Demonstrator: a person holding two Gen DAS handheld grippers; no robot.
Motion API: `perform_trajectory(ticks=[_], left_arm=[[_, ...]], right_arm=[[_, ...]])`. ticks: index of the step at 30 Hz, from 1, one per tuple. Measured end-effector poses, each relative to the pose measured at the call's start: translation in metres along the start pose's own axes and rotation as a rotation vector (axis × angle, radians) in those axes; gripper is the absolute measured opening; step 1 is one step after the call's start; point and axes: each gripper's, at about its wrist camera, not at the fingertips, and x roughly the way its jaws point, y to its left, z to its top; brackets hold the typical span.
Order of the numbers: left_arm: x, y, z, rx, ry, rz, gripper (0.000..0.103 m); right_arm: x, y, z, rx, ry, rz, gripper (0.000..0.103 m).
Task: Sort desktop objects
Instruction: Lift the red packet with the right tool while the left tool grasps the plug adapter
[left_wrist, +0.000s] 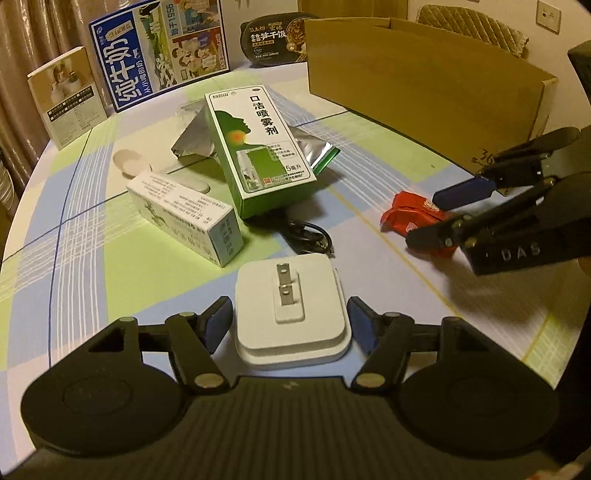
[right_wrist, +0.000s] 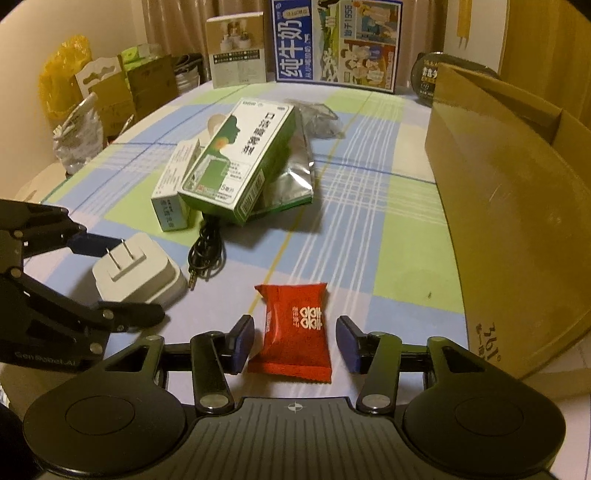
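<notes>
A white plug charger (left_wrist: 258, 291) lies prongs-up on the checked tablecloth, and my left gripper (left_wrist: 290, 319) is shut on it, a blue pad against each side. The right wrist view shows the same grip (right_wrist: 125, 280), one finger behind the charger (right_wrist: 147, 273) and one in front. A red candy packet (right_wrist: 295, 325) lies flat on the cloth between the fingers of my right gripper (right_wrist: 294, 326), which stands open with a gap on both sides. From the left wrist view that gripper (left_wrist: 424, 218) straddles the packet (left_wrist: 402, 218) at the right.
A large open cardboard box (right_wrist: 517, 221) stands along the right edge. Mid-table lie a green spray box (left_wrist: 258, 147) on a foil pouch (left_wrist: 314, 147), a small white-green box (left_wrist: 184, 218) and a black cable (left_wrist: 306, 236). A blue milk carton (left_wrist: 159, 51) stands at the back.
</notes>
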Motion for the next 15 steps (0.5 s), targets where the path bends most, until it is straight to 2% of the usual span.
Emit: perform_trajectory(ticks=[9,12,15], left_arm=[[0.0023,0.0070,0.0005,-0.081,0.024,-0.023,0.062],[0.0023,0.0074,0.0005,-0.097,0.024,-0.022,0.061],[0.0016,0.0060,0.0014,-0.102,0.028,-0.014,0.060]], right_arm=[[0.0045,0.0036,0.0019,-0.015,-0.008,-0.012,0.046],[0.0042,0.0042,0.0029,-0.020,-0.014,-0.019,0.028],[0.0024,0.0024,0.0030,-0.002,-0.018,-0.019,0.024]])
